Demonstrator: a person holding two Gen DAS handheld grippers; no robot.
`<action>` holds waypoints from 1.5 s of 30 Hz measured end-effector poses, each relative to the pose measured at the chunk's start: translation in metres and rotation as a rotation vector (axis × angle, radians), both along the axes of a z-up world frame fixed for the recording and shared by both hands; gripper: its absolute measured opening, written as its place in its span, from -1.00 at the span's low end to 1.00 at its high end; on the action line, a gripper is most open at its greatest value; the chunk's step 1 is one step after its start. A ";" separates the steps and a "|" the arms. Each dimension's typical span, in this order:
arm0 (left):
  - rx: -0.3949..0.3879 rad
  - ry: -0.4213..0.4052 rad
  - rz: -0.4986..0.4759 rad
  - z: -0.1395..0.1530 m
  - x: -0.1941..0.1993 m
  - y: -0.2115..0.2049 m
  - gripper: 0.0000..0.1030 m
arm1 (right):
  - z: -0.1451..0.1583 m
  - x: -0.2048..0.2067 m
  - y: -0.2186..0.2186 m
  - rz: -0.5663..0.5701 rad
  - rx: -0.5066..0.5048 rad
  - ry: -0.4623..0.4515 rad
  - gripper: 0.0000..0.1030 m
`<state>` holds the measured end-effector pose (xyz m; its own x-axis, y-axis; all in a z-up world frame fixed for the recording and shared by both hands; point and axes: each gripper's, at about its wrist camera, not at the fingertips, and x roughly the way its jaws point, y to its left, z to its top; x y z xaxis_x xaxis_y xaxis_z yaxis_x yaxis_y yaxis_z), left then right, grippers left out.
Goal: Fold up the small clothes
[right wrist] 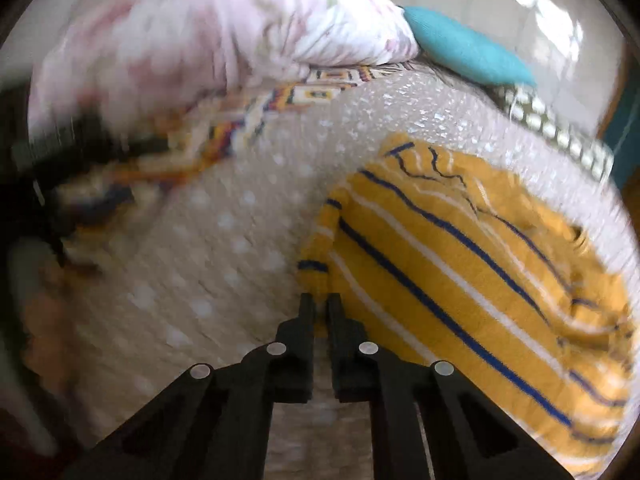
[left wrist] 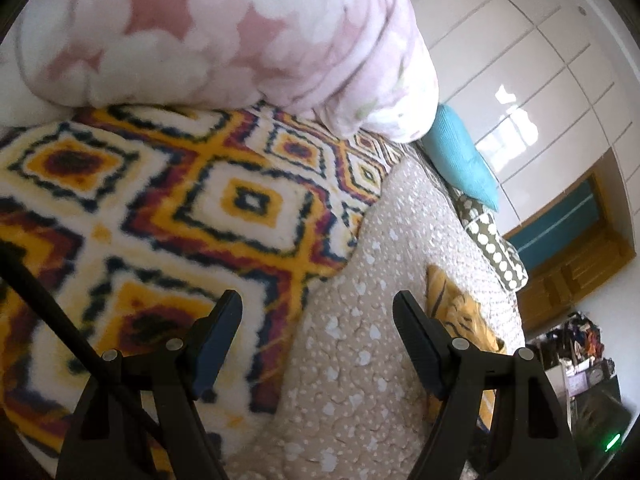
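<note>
Left wrist view: left gripper (left wrist: pixel 318 304) wide apart, nothing between its fingers, hovering over the bed (left wrist: pixel 360 280) where the beige spotted cover meets a patterned blanket (left wrist: pixel 160 200). Yellow striped shirt (left wrist: pixel 460 312) lies on the cover just right of the right finger. Pink floral duvet (left wrist: pixel 240 40) bunched behind, teal pillow (left wrist: pixel 460 156) and dotted pillow (left wrist: pixel 496 248) at the far edge.

Right wrist view: blurry. Right gripper (right wrist: pixel 322 300) closed, tips pinching the shirt's (right wrist: pixel 460 260) near left edge by the sleeve. Shirt is spread on the cover (right wrist: pixel 240 220), wrinkled at right. Duvet (right wrist: pixel 220 32) and teal pillow (right wrist: pixel 468 52) behind.
</note>
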<state>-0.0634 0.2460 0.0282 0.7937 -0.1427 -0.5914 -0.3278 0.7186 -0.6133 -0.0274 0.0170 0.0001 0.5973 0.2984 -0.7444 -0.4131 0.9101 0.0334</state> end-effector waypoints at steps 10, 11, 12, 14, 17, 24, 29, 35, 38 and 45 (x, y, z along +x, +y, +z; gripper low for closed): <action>0.020 0.001 0.026 0.001 -0.002 0.004 0.48 | -0.006 0.021 -0.004 0.068 0.455 0.280 -0.84; 0.029 -0.001 0.022 0.002 -0.002 0.002 0.48 | -0.004 0.018 -0.005 0.074 0.437 0.260 -0.84; 0.039 -0.002 0.017 0.004 -0.002 -0.002 0.48 | 0.001 0.014 -0.010 0.069 0.419 0.237 -0.84; 0.070 -0.004 0.002 0.007 0.000 -0.011 0.49 | 0.009 0.009 -0.024 0.022 0.376 0.175 -0.84; 0.144 -0.014 -0.025 0.014 0.000 -0.030 0.49 | 0.018 0.021 -0.051 -0.086 0.322 0.104 -0.84; 0.280 -0.018 -0.144 0.021 0.002 -0.082 0.56 | 0.012 0.092 -0.058 -0.206 0.171 0.088 -0.84; 0.330 0.034 -0.203 0.011 0.013 -0.102 0.56 | 0.007 0.144 -0.049 -0.245 0.090 0.128 -0.81; 0.331 0.094 -0.220 -0.002 0.024 -0.103 0.56 | -0.004 0.188 -0.034 -0.271 0.003 0.137 -0.79; 0.320 0.117 -0.219 -0.008 0.027 -0.100 0.56 | -0.004 0.199 -0.030 -0.266 -0.033 0.134 -0.79; 0.340 0.120 -0.212 -0.011 0.026 -0.102 0.56 | 0.036 0.135 -0.072 -0.247 0.111 0.046 -0.44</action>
